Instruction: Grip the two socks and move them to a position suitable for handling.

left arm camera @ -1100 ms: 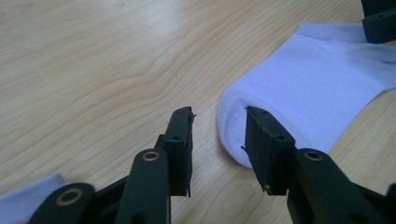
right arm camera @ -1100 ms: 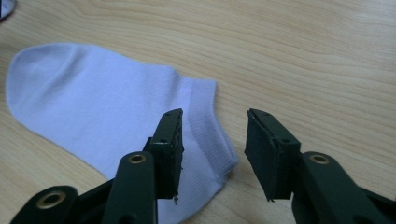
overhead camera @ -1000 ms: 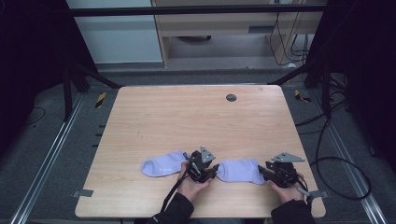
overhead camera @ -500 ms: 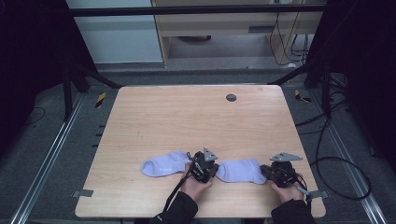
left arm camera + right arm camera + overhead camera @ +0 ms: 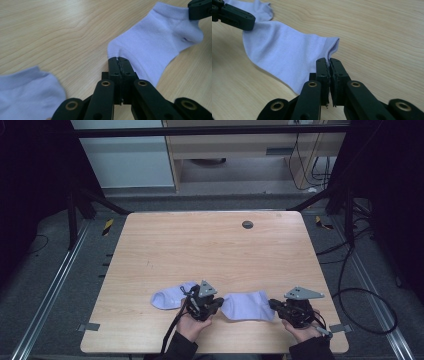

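Observation:
Two pale lavender ankle socks lie on the wooden table (image 5: 200, 250). My left gripper (image 5: 218, 304) (image 5: 119, 59) is shut on the toe edge of the right-hand sock (image 5: 248, 305) (image 5: 155, 42). My right gripper (image 5: 273, 304) (image 5: 329, 61) is shut on the cuff corner of the same sock (image 5: 287, 55), so the sock stretches between the two. In each gripper view the other gripper's black jaw shows at the sock's far end. The second sock (image 5: 168, 297) (image 5: 25, 92) lies flat just left of my left gripper, untouched.
A small dark round disc (image 5: 247, 224) sits near the table's far edge. The table's near edge runs just below both hands. Black frame legs and cables stand on the floor around the table.
Both hands have shifted a little to the left and toward the near edge, taking the right-hand sock's ends with them. The left-hand sock has not moved.

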Demonstrator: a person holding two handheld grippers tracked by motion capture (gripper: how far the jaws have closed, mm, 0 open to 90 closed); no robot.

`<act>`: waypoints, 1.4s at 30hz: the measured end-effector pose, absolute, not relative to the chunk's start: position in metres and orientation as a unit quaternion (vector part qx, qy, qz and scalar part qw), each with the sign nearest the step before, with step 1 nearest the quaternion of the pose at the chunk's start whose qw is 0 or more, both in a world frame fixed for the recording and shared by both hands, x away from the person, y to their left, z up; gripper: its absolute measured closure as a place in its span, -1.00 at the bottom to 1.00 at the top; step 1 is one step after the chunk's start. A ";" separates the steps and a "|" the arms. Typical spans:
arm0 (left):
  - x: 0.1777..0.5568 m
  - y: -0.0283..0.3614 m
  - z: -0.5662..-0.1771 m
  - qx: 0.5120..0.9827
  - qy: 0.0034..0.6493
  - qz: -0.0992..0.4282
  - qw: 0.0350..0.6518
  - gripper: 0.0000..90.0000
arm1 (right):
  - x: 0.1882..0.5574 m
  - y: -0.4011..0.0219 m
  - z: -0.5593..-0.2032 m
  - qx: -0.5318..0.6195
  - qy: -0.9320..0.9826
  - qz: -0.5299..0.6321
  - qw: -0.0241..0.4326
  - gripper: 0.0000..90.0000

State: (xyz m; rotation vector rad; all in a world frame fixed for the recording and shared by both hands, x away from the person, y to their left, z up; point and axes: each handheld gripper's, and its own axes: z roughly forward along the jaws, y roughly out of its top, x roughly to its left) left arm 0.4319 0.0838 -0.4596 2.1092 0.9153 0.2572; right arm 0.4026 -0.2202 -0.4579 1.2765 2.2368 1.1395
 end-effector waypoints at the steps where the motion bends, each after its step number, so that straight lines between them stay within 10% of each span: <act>1: 0.431 0.087 -0.459 0.835 0.362 0.104 0.401 0.98 | 0.402 -0.217 -0.457 0.444 0.785 0.401 0.159 0.92; 25: 0.419 0.115 -0.484 0.838 0.390 0.115 0.364 0.95 | 0.403 -0.184 -0.482 0.434 0.809 0.376 0.126 0.87; 42: 0.443 0.124 -0.434 0.798 0.400 0.135 0.430 0.28 | 0.410 -0.188 -0.467 0.439 0.777 0.418 0.168 0.30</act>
